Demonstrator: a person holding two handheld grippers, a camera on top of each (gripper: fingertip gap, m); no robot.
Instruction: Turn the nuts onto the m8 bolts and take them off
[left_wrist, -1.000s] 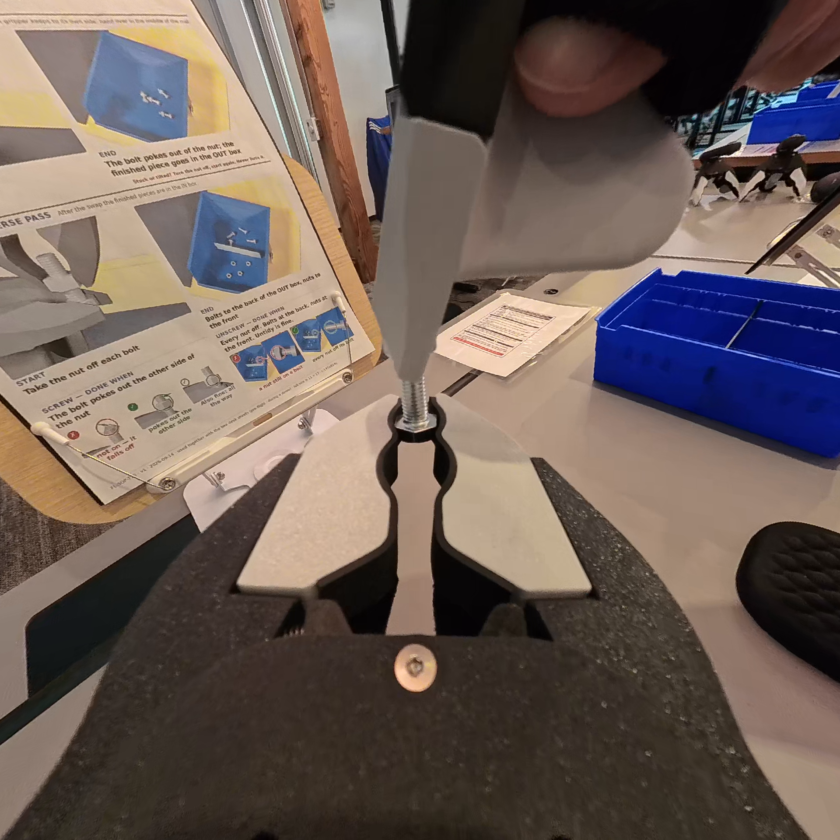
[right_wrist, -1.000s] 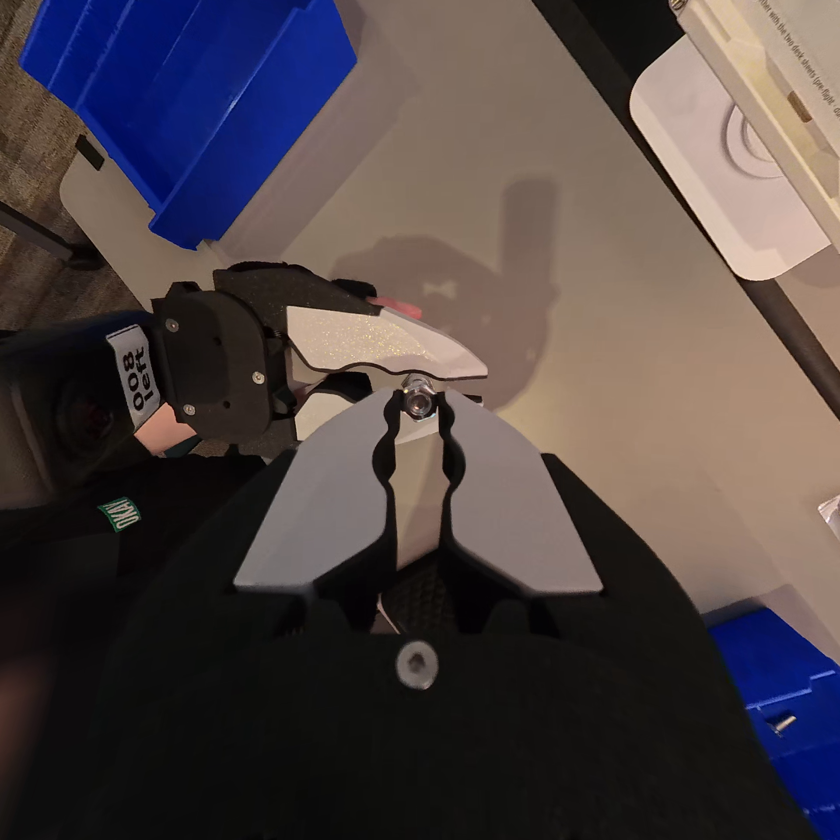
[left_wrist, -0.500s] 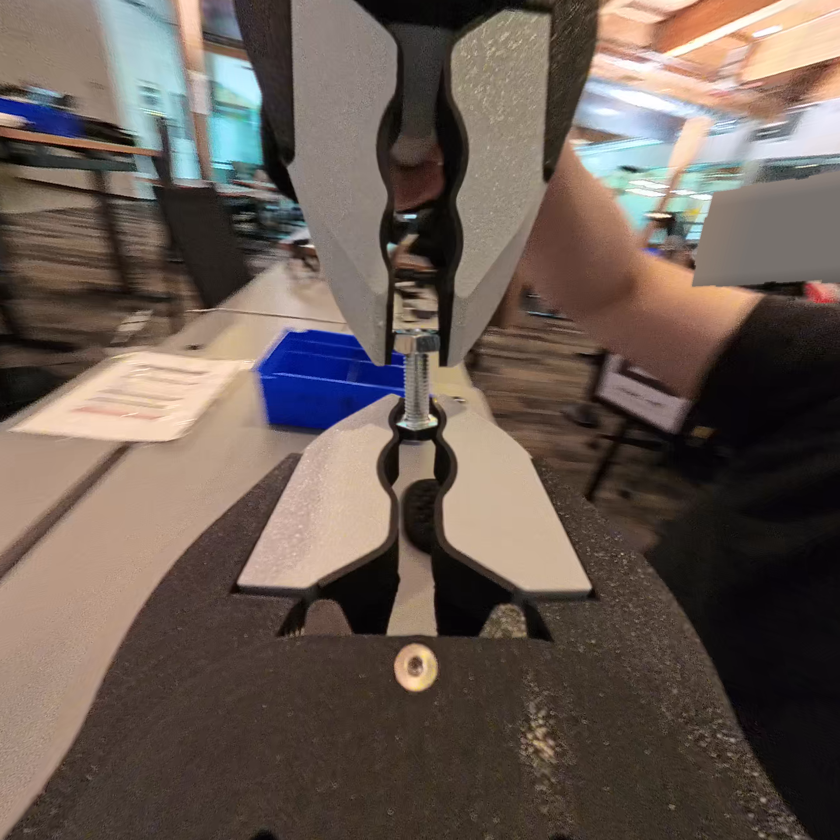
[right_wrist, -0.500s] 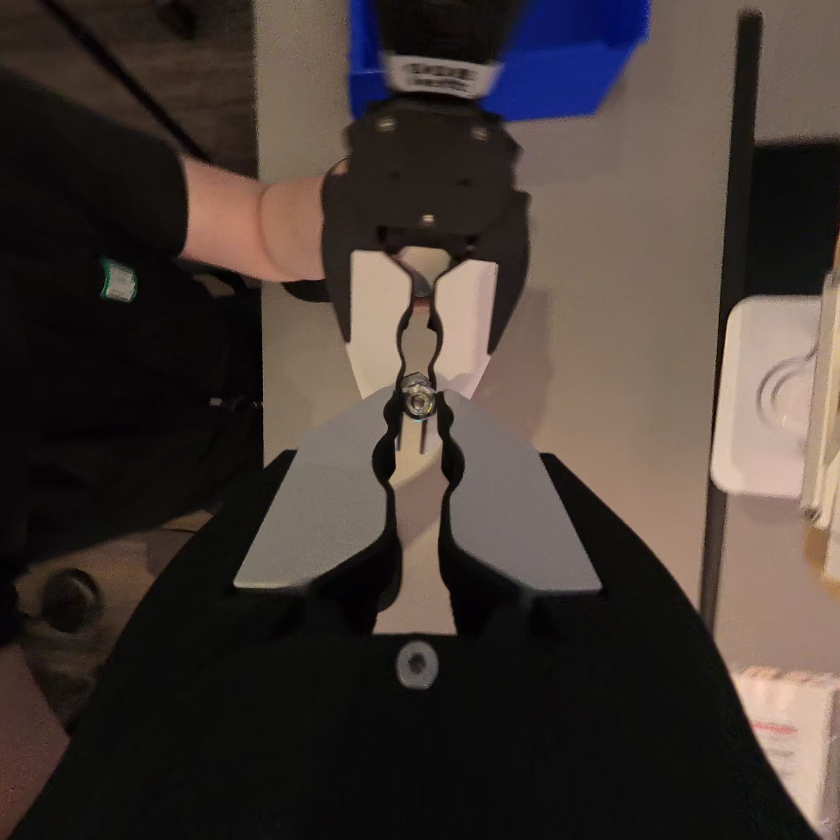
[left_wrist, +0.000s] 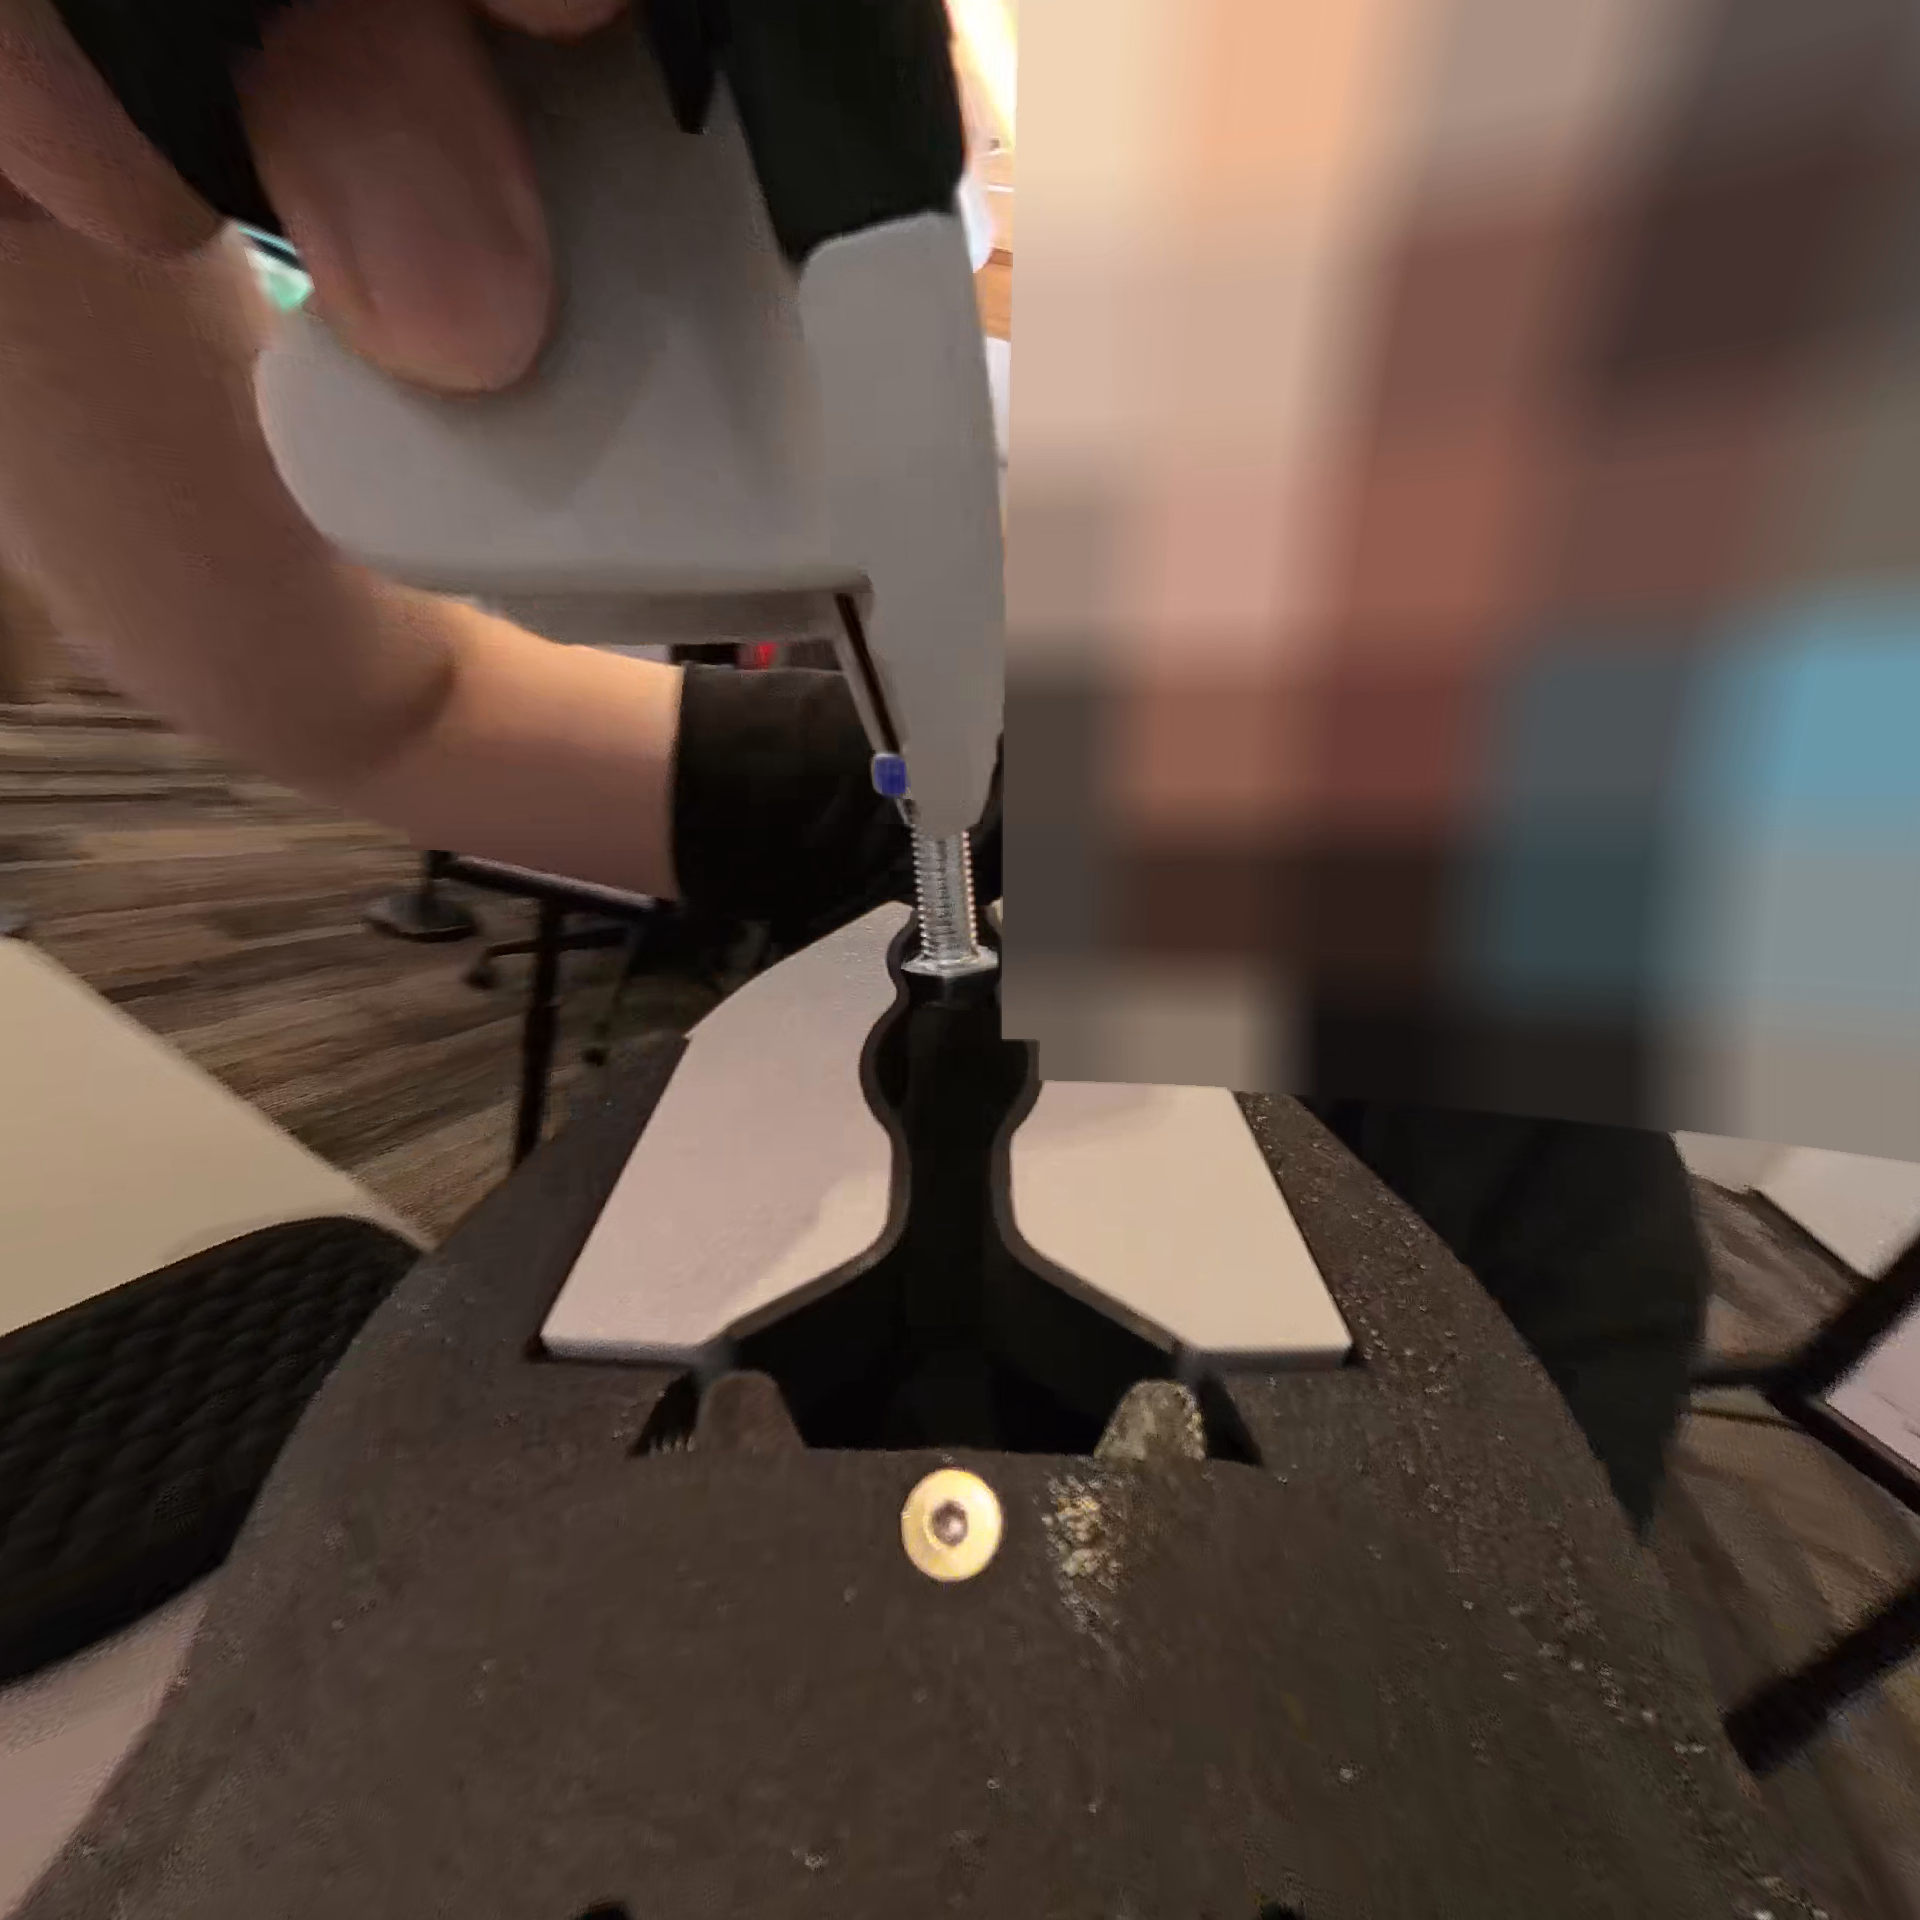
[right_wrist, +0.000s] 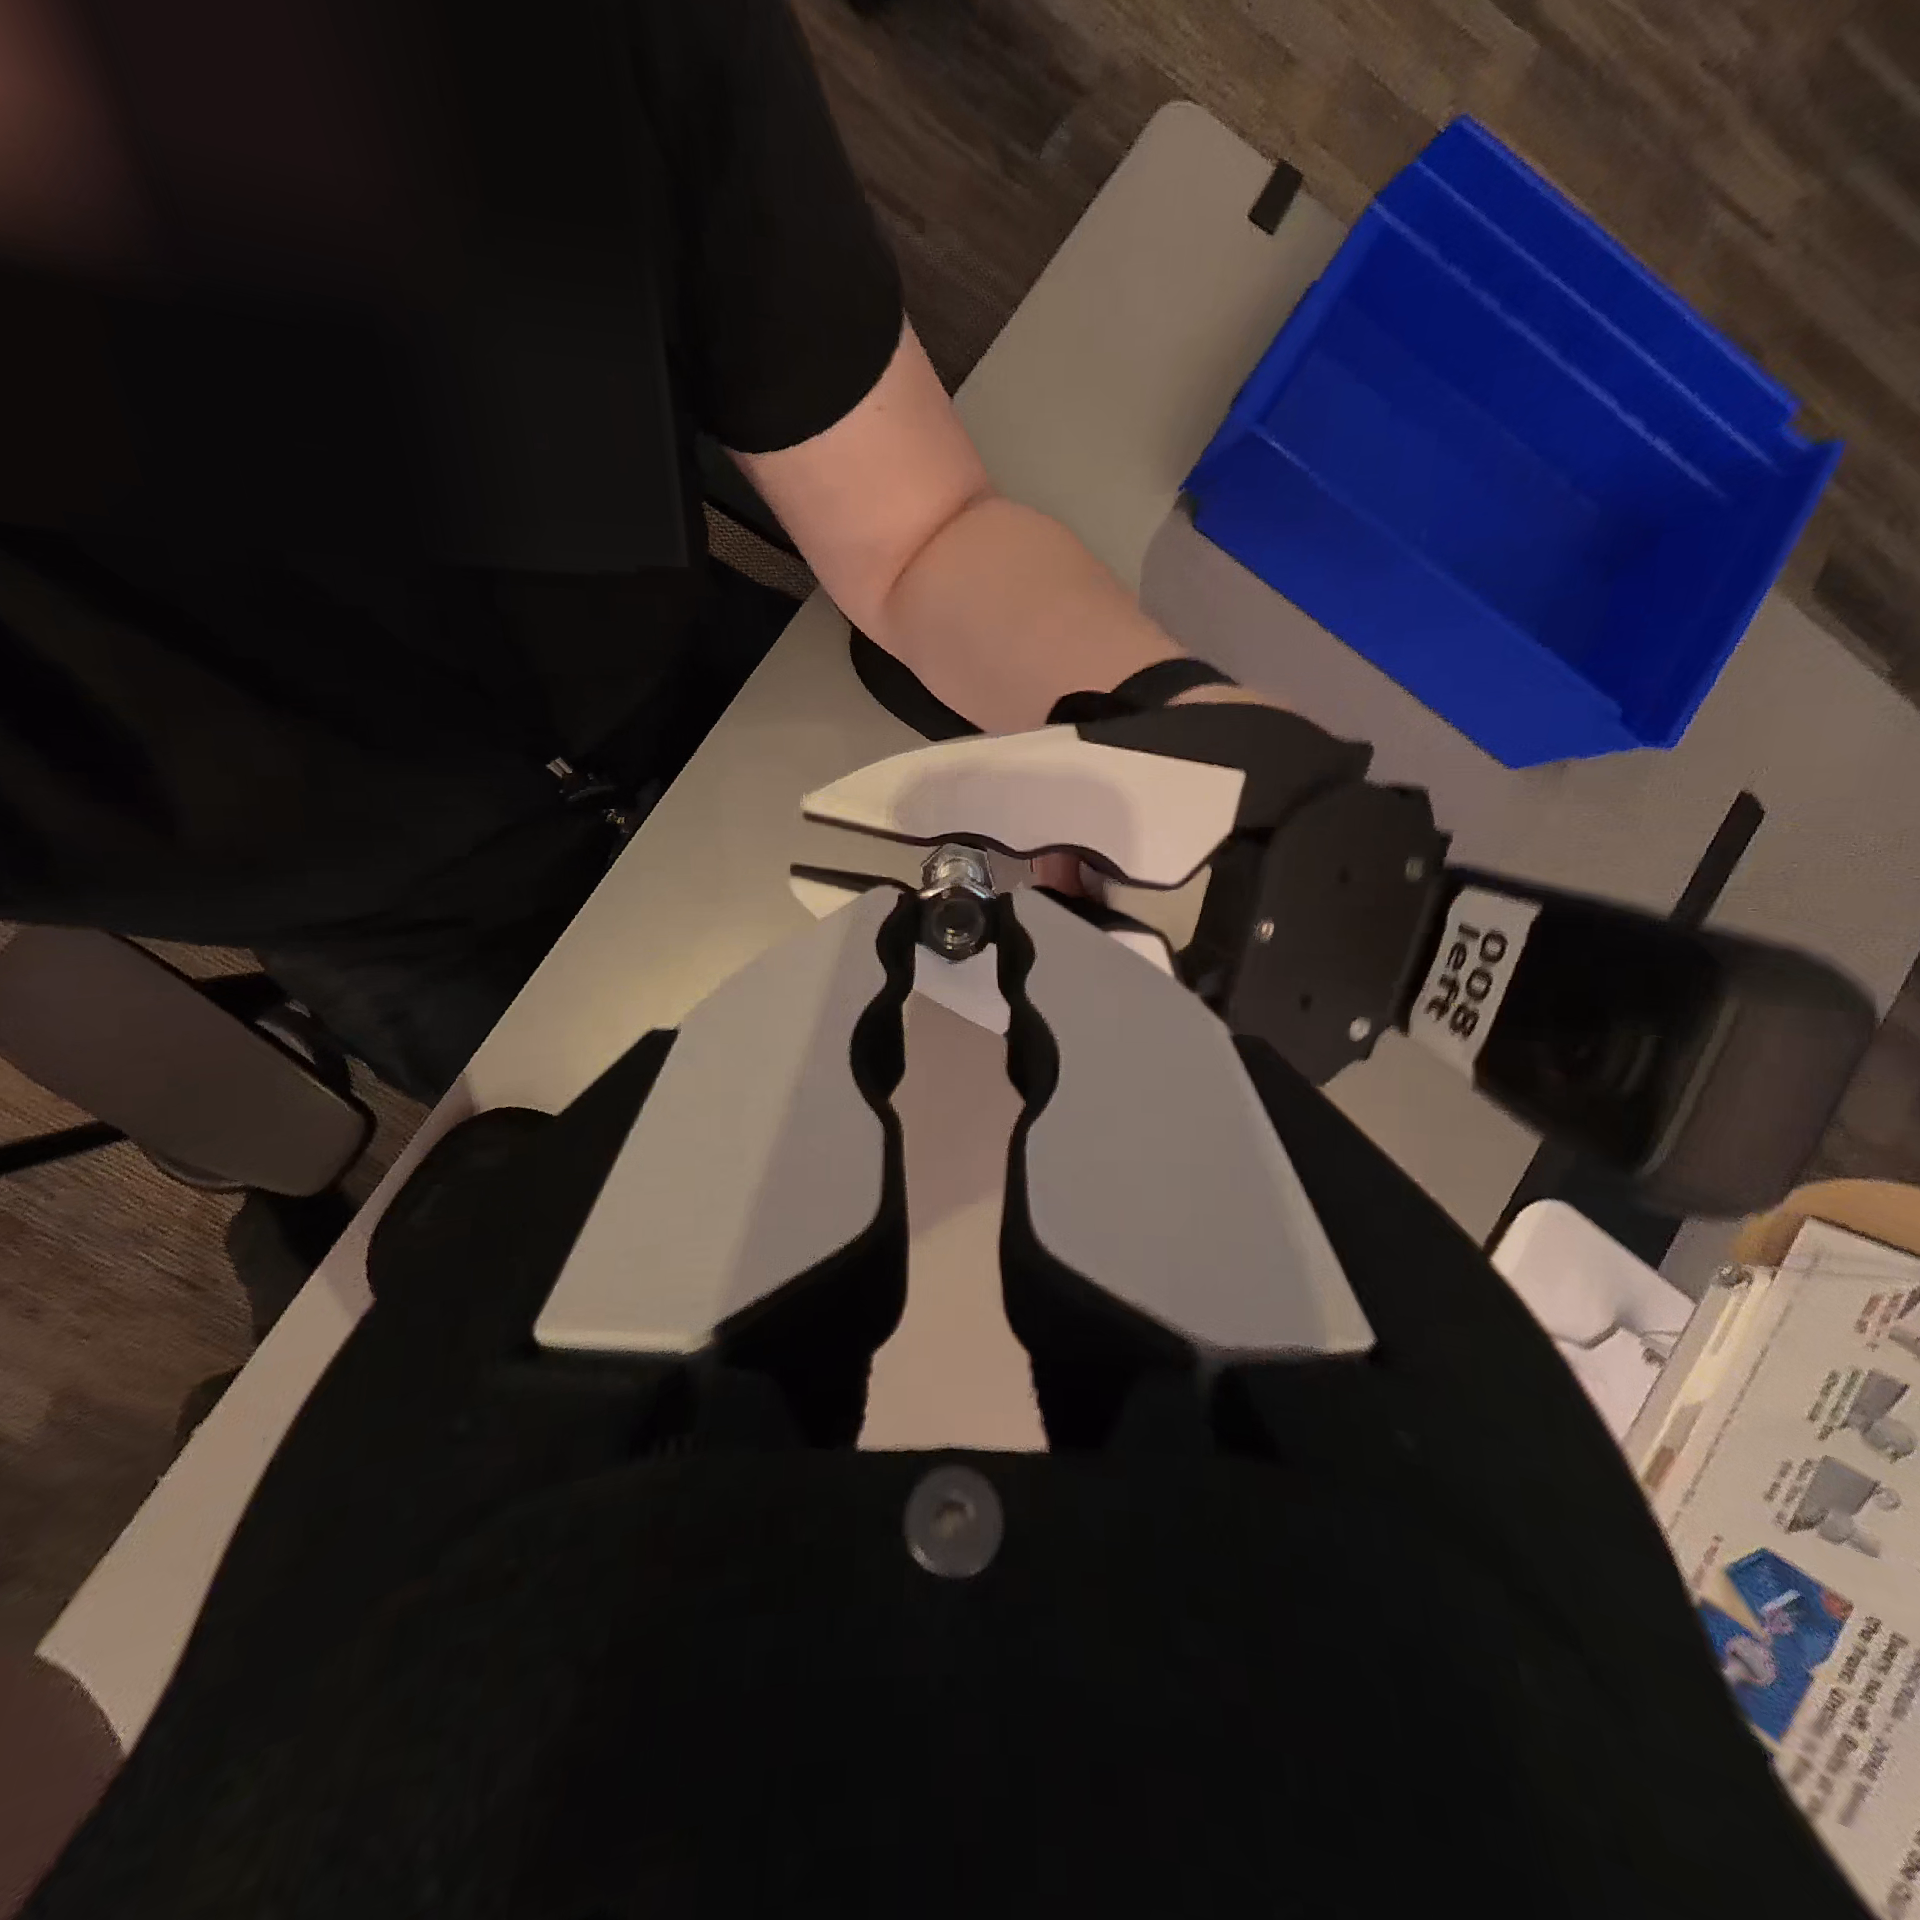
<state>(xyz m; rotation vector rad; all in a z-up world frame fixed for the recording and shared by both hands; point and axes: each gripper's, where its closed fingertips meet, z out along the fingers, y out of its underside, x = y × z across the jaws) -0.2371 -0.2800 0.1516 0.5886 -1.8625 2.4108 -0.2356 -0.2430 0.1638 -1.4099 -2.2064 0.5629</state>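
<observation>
My left gripper (left_wrist: 940, 971) is clamped on the nut (left_wrist: 948, 966) right at its tips. The bolt (left_wrist: 941, 883) rises from the nut into my right gripper (right_wrist: 956, 920), whose tips pinch the head end.

Risks:
- Tip-only grips: any torque could spin the nut out.
- Any tilt between the two grippers could cross-thread or bind it.
- Frames are blurry, so I can't judge thread engagement.

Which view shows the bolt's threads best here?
The left wrist view: the bolt stands side-on, its threads bare between the right claw above and the nut in the left claw. The right wrist view shows only its head end-on.
</observation>
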